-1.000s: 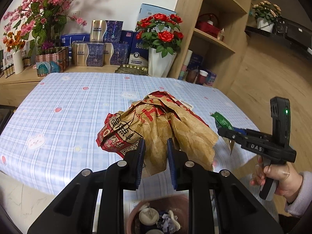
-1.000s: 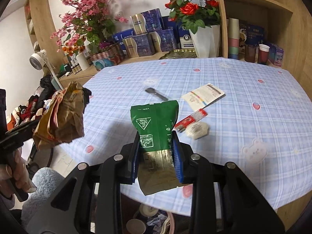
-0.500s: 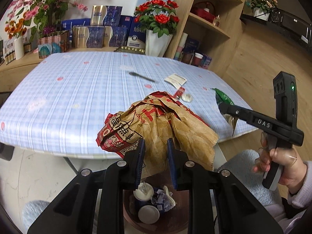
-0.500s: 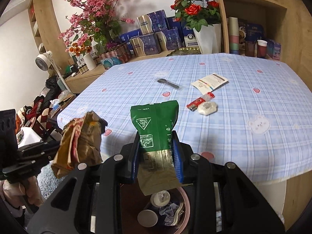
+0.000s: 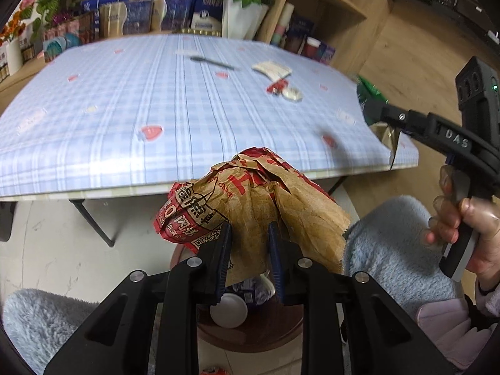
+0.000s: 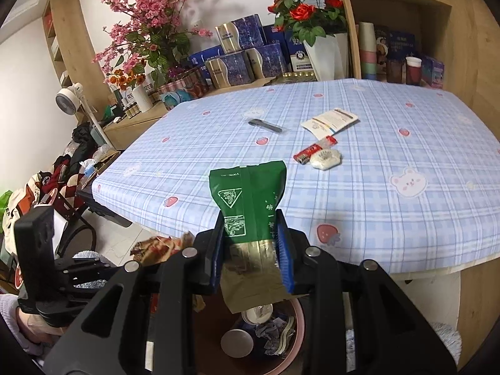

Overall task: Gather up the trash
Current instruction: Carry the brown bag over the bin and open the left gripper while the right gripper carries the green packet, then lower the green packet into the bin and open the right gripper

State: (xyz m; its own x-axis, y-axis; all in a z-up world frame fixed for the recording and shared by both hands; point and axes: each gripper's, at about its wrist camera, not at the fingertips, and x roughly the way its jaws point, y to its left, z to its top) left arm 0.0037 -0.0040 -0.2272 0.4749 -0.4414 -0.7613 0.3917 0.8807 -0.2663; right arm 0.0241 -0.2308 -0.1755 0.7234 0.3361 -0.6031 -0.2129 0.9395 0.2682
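Note:
My left gripper (image 5: 249, 234) is shut on a crumpled brown and red paper bag (image 5: 250, 200), held off the table's front edge above a round trash bin (image 5: 250, 328) on the floor. My right gripper (image 6: 251, 222) is shut on a green and gold foil packet (image 6: 250, 200), held above the same bin (image 6: 265, 340), which holds lids and scraps. In the left wrist view the right gripper (image 5: 372, 109) shows at the right with the green packet (image 5: 368, 90). In the right wrist view the paper bag (image 6: 159, 247) shows low at the left.
On the blue checked tablecloth (image 6: 375, 162) lie a dark pen-like item (image 6: 265, 126), a white sachet (image 6: 332, 120), a red wrapper (image 6: 314, 153) and a small white packet (image 6: 326, 159). Flowers, boxes and shelves stand behind. Grey fluffy slippers (image 5: 390, 250) are beside the bin.
Both grippers have drawn back off the table and lowered toward the bin, each still holding its trash. The paper bag now hangs below the table edge over the bin.

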